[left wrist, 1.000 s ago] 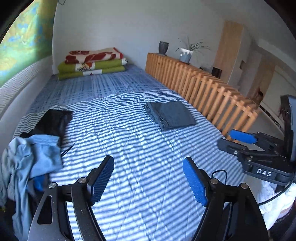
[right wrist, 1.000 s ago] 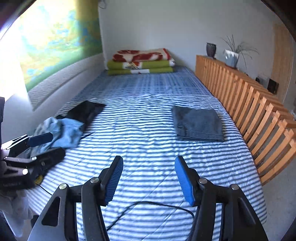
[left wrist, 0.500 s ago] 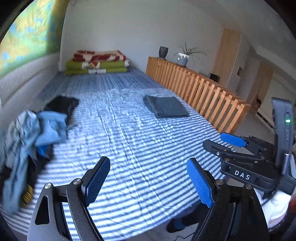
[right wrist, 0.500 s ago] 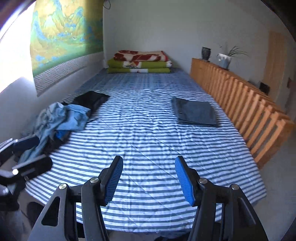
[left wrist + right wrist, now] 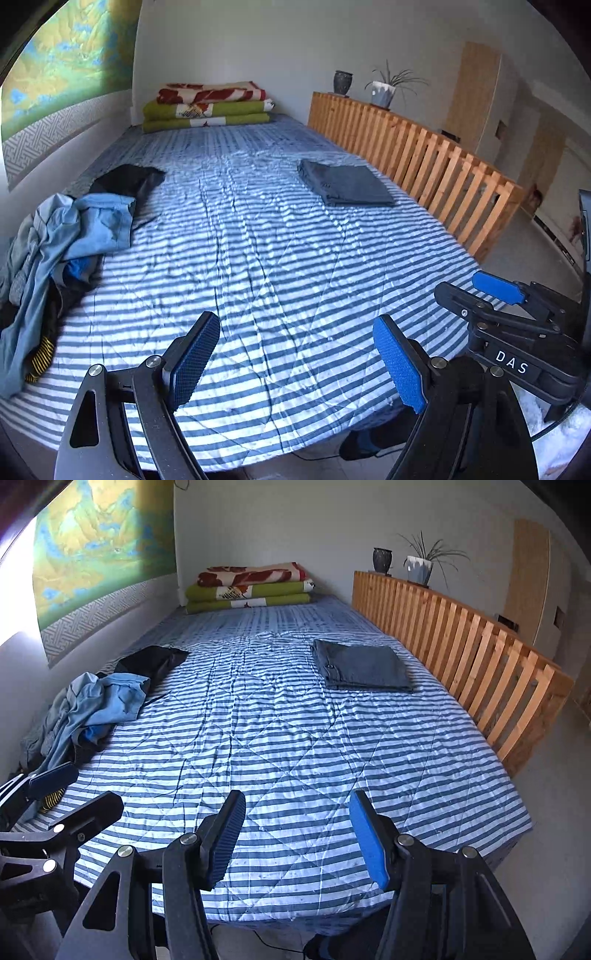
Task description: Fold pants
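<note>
A folded grey pair of pants (image 5: pixel 345 182) (image 5: pixel 364 666) lies on the right side of the striped bed, near the wooden rail. A crumpled heap of light blue and grey clothes (image 5: pixel 74 229) (image 5: pixel 96 705) sits at the bed's left edge, with a black garment (image 5: pixel 127 179) (image 5: pixel 151 661) just behind it. My left gripper (image 5: pixel 293 328) hangs over the foot of the bed, jaws wide apart with only the cover below. My right gripper (image 5: pixel 297 801) is open too, narrower, nothing between its pads. Both are far from the clothes.
The bed cover (image 5: pixel 295 720) is blue and white striped. A wooden slatted rail (image 5: pixel 480 657) runs along the right with a pot and plant on top. Folded blankets (image 5: pixel 251 587) lie at the far end. A wall lines the left. A socked foot (image 5: pixel 365 439) shows below the bed's edge.
Both grippers have drawn back toward the foot of the bed and sunk lower, so the near edge now shows. The left jaws stand a little wider than before.
</note>
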The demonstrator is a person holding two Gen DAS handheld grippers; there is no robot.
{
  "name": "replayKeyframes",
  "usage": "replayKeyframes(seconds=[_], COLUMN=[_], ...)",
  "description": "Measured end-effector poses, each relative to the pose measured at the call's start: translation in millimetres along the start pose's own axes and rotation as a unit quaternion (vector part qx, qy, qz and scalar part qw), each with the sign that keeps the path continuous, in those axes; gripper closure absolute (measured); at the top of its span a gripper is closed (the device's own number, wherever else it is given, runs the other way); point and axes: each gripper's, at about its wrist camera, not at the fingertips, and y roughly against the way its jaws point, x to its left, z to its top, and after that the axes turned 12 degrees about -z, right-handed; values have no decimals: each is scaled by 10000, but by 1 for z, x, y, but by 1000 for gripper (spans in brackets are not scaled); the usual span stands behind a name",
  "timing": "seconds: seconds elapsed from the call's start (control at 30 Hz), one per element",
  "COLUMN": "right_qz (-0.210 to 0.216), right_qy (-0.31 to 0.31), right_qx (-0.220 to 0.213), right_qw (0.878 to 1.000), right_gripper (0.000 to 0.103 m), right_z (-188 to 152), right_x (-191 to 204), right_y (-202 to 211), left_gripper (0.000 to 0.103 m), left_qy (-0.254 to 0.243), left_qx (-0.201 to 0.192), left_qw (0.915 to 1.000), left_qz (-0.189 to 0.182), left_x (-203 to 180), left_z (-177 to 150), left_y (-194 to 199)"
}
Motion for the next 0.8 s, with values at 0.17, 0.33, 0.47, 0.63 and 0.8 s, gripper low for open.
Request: replayKeyframes(seconds=[0.17,0.33,0.47,0.63,0.8], right_qz=[74,97,93,110,105], right_qy=[36,87,103,113,136], right_qx=[149,183,197,261,268], right_qw=[9999,9997,9997,9995,9995], right_gripper=[48,48,48,48,48], right_z=[-5,-5,-5,-6,-6], right_x=[4,11,14,16,16], right_y=[-12,-17,-21,-25,-27], left_gripper=[15,15,15,15,15], left_qy=[87,170,193,207,249], left_qx=[245,341,348,344,296], left_qw=[9996,9992,9991,9991,9991], left_qz=[58,100,112,132,191], left_x=[6,13,17,18,21], left_z=[-7,-9,-8,-6,-4], left_y=[-16,-25,-28,-31,-30])
